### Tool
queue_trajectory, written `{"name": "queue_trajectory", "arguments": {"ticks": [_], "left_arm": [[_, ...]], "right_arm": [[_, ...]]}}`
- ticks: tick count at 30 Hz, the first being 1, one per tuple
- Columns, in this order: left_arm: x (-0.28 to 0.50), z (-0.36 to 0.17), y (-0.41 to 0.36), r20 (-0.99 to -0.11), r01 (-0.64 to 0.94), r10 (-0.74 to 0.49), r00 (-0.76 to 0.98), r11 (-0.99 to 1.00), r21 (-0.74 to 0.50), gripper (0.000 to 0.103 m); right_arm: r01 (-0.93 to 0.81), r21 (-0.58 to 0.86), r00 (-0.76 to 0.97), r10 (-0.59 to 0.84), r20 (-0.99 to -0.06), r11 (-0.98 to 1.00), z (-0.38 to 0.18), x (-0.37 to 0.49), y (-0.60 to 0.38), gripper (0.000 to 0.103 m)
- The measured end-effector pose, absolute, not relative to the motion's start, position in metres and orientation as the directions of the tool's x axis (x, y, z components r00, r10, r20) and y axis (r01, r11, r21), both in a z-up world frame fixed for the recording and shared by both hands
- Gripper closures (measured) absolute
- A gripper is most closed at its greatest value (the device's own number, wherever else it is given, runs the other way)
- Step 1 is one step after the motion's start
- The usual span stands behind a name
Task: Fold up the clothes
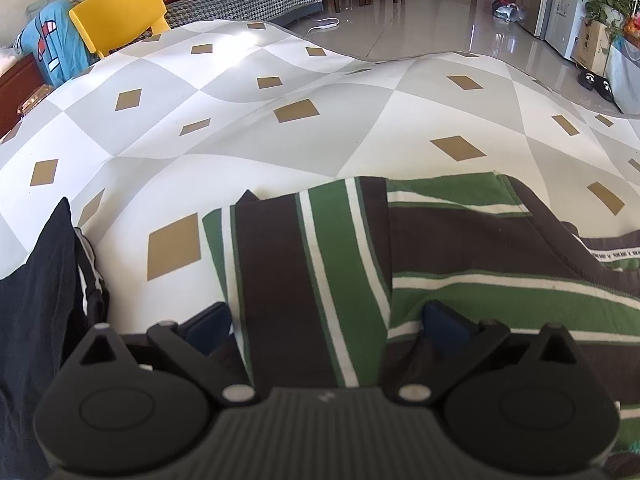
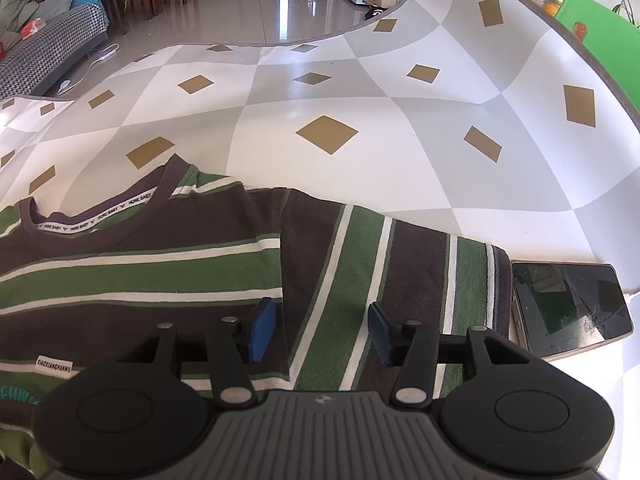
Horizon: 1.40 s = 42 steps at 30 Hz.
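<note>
- Left gripper (image 1: 326,322): jaws spread wide, low over the left sleeve of the striped shirt (image 1: 460,248); one blue pad lies at the sleeve's outer edge, the other on the body. Nothing clamped between them.
- Right gripper (image 2: 322,330): jaws wide open, astride the right sleeve near its seam; holds nothing.
- The shirt lies spread flat on the checked mat (image 2: 320,92), collar (image 2: 100,220) on the far side, both sleeves out to the sides. This fits a shirt laid out for folding or one opened again; I cannot tell which.
- Risk: pads closing on the flat cloth may pinch one layer only, or slide off, so the sleeve drags and bunches.
- Risk: a phone (image 2: 568,308) lies just beside the right cuff, perhaps touching; a pulled sleeve could sweep it along.
- A dark garment (image 1: 36,292) sits near the left sleeve and could get caught up.
- Mat beyond the collar is bare.
- Far off: yellow chair (image 1: 120,12), sofa, tiled floor.
</note>
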<state>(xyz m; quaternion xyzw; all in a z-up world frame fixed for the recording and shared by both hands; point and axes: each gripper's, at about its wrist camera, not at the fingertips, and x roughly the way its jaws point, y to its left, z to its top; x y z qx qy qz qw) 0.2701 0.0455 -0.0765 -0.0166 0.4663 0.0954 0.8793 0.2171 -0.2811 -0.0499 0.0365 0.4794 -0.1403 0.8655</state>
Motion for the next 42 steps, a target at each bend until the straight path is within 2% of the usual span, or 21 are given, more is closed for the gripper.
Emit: {"name": "queue_trajectory", "arguments": {"ticks": [6,17,33,42], "left_arm": [[0.264,-0.07,0.043,-0.829,-0.157,0.14,0.542,0.985,0.064,0.007],[0.219,-0.05,0.044,-0.843,-0.101,0.064,0.535,0.995,0.011,0.005],[0.134,-0.042,0.045,-0.857,-0.083,-0.003,0.515,0.995,-0.053,0.004],[0.1,-0.044,0.056,-0.865,-0.127,-0.007,0.502,0.989,-0.082,0.004]], "right_arm": [[0.266,-0.047,0.492,-0.177,-0.853,0.963,-0.045,0.214,-0.279,0.055],[0.224,0.034,0.477,-0.079,-0.875,0.974,-0.029,0.187,-0.262,0.055],[0.144,0.22,0.481,0.126,-0.868,0.965,-0.02,0.094,-0.205,0.055],[0.045,0.311,0.479,0.253,-0.841,0.949,-0.026,0.058,-0.171,0.055]]}}
